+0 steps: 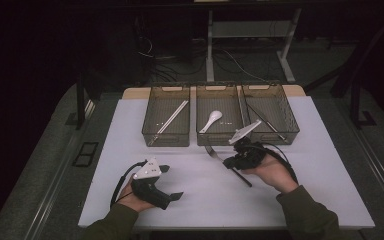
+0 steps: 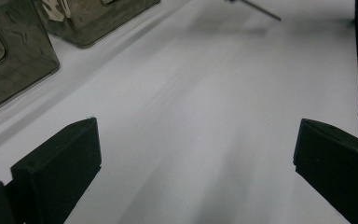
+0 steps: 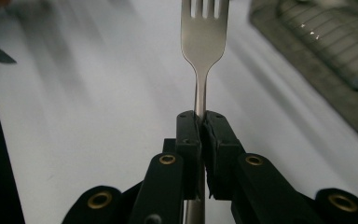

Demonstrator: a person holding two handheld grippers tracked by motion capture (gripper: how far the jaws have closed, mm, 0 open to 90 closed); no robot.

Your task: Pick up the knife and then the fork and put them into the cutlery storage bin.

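Sorting under way: the right gripper, jaws clamped on a fork by its handle, holds it near the three bins, still to be dropped in, while the left gripper rests wide open and empty.

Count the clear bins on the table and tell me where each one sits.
3, in a row at the table's far edge: the left bin holds chopsticks, the middle bin a white spoon, the right bin a dark utensil. None looks hidden.
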